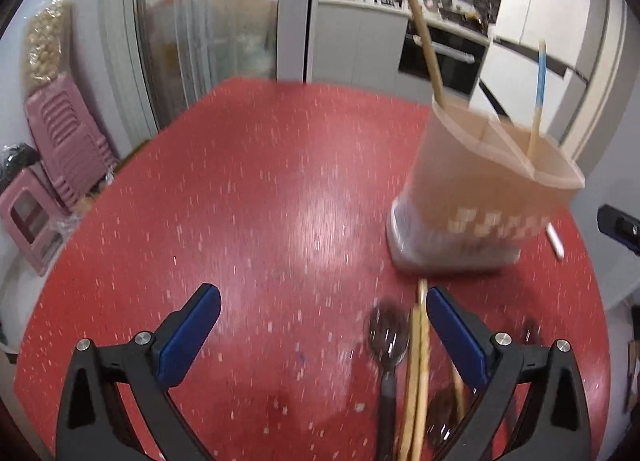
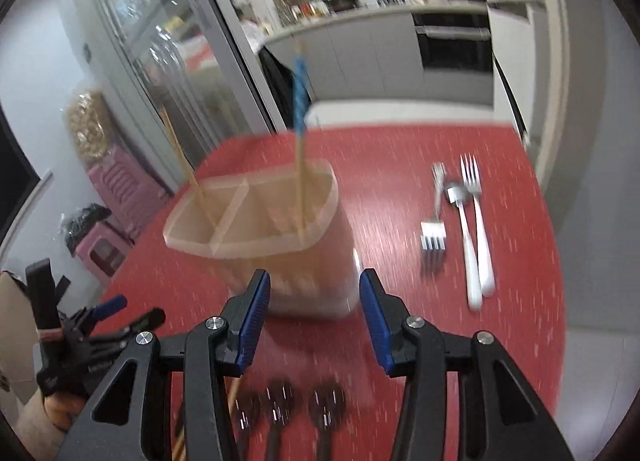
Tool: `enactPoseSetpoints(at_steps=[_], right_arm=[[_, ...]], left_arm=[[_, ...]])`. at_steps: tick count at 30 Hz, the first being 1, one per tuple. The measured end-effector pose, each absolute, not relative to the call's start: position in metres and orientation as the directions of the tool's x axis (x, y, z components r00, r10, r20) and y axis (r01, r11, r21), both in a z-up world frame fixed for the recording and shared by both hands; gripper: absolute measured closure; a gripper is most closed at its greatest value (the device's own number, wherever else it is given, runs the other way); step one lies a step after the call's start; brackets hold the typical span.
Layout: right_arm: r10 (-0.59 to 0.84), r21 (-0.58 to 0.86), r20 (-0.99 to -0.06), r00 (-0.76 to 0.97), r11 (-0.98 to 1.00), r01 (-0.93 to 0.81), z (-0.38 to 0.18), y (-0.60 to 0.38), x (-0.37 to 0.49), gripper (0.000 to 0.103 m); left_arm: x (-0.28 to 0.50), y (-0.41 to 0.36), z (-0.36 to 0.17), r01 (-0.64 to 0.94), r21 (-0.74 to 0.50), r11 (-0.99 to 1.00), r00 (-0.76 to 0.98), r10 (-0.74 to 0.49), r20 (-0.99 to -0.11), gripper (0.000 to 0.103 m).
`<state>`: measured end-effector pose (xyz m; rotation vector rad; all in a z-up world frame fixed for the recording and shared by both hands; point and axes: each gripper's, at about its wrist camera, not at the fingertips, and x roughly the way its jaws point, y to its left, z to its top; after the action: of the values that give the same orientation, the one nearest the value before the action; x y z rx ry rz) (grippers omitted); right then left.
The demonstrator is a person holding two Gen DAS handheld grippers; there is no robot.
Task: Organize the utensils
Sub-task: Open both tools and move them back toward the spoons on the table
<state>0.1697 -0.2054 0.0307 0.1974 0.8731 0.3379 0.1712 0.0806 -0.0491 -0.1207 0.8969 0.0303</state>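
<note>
Chopsticks upright in divided holder

Red speckled tabletop fills both wrist views, blurred by motion. In the left wrist view a translucent utensil holder stands on it at about two o'clock, divided into compartments, one plain chopstick and one blue-banded chopstick rising from separate sections. At five o'clock a dark spoon lies beside a pair of wooden chopsticks, touching or nearly so. A small white object rests just right of the holder. In the right wrist view, forks and white-handled cutlery lie together at two o'clock, well apart from the holder; three dark spoons sit at six o'clock.
</note>
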Motion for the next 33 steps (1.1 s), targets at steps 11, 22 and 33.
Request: enactPoseSetpoints(at_steps=[11,22,33], right_arm=[[0.329,0.303,-0.838,0.436,0.944,-0.130,-0.038,-0.219,0.119,0.052],[0.290,0.254,-0.888,0.358,0.956,-0.145,-0.053,-0.203,0.111,0.053],[0.199,0.142,-0.922,0.333,0.972,-0.188,-0.061,-0.177,0.118,0.054]], left_arm=[[0.134,0.062,-0.093,-0.031,-0.035,0.999,0.531,-0.013,-0.847,0.000],[0.134,0.058,-0.097,-0.025,0.001,1.000,0.498,0.013,-0.867,0.000],[0.157,0.058,-0.100,0.014,0.010,1.000,0.477,0.003,-0.879,0.000]])
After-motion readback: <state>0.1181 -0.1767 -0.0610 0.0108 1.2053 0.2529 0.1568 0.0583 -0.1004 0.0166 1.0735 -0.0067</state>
